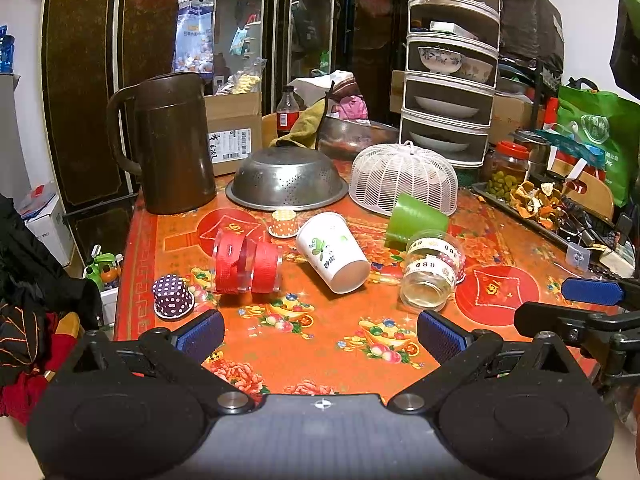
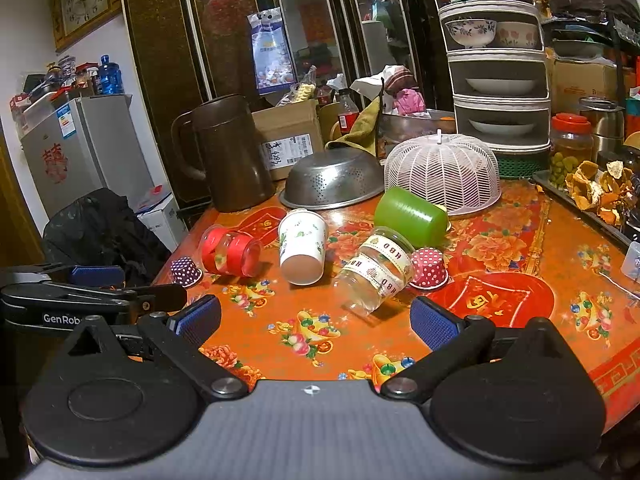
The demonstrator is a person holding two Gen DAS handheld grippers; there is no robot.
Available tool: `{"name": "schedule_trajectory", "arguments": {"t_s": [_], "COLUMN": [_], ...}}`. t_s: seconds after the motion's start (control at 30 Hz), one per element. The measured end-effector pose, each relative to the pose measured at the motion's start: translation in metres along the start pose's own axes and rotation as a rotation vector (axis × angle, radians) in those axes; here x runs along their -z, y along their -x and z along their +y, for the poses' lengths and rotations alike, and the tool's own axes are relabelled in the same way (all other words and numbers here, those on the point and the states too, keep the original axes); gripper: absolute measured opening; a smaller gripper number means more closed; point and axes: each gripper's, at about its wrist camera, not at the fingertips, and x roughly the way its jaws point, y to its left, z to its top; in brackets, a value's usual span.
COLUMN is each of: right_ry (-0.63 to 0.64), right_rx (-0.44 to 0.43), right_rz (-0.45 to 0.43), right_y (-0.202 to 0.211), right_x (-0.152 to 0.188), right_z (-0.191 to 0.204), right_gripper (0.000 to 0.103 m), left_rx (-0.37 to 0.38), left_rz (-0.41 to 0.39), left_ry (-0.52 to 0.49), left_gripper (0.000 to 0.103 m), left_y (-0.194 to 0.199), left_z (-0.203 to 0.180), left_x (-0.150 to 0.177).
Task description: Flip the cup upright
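Several cups lie on their sides on the orange patterned table (image 1: 332, 360). A white paper cup (image 1: 332, 252) (image 2: 302, 244) points its mouth toward me. A clear cup with red bands (image 1: 246, 262) (image 2: 230, 252) lies to its left, a clear cup with HBD tape (image 1: 432, 272) (image 2: 374, 270) to its right, and a green cup (image 1: 416, 220) (image 2: 410, 216) behind. My left gripper (image 1: 320, 336) is open and empty, near the table's front edge. My right gripper (image 2: 316, 322) is open and empty too, and its fingers (image 1: 592, 292) show at the right of the left wrist view.
Small dotted paper cups stand upside down: purple (image 1: 173, 296), orange (image 1: 284, 223), red (image 2: 429, 268). Behind are a brown jug (image 1: 172, 144), an upturned steel colander (image 1: 286, 180), a white mesh food cover (image 1: 404, 178), a tiered dish rack (image 1: 450, 64) and a tray of peels (image 1: 532, 204).
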Motion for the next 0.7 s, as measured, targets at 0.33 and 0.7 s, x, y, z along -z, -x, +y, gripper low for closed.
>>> {"name": "schedule_trajectory", "arguments": {"t_s": [0.33, 0.7], "right_ry": [-0.005, -0.007], "right_rx": [-0.006, -0.007], "right_rz": [0.004, 0.004], "right_y": [0.0004, 0.0008], "right_x": [-0.0022, -0.0023], "right_z": [-0.0009, -0.0017], "right_gripper": [0.102, 0.102], "left_rx": [-0.007, -0.005], "left_rz": [-0.002, -0.005], "left_ry": [0.008, 0.004], "left_gripper": [0.103, 0.103], "left_y": [-0.0001, 0.0], "left_z": [0.0036, 0.0013], "left_x": [-0.0019, -0.0017]}}
